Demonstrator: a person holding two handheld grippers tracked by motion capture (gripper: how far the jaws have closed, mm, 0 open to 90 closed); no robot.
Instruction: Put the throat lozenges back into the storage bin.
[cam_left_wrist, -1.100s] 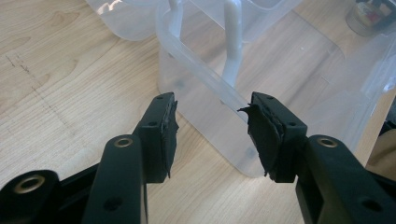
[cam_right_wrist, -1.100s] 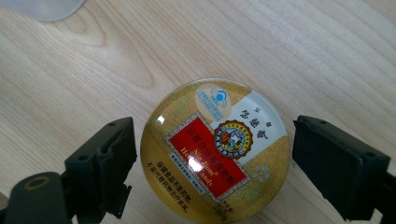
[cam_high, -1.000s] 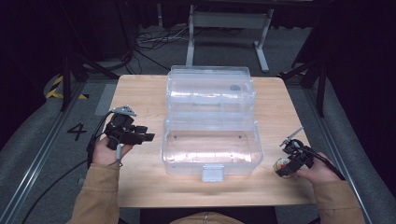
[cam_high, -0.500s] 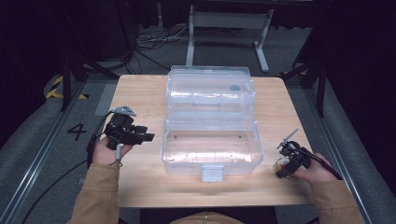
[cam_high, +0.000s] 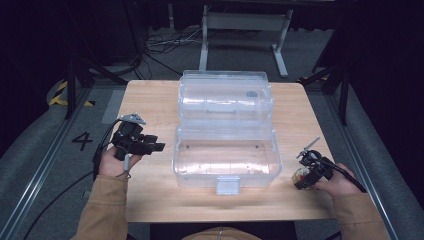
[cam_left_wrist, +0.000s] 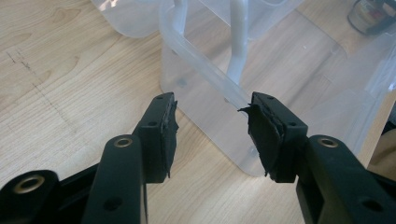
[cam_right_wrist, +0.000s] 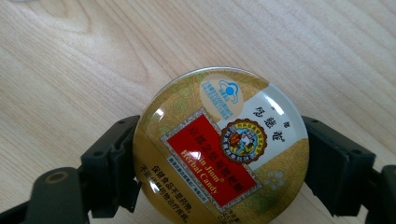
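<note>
Meanwhile, right claw (cam_high: 301, 178) has drawn the candy tin (cam_right_wrist: 220, 149) nearer.

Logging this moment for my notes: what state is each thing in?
Clear plastic box: open, lid swung back flat on the table, nothing visible inside.
Candy tin: lid on, clamped between the right gripper's fingers.
Right gripper: shut on the tin.
Left gripper: open, holding nothing, beside the box.
</note>
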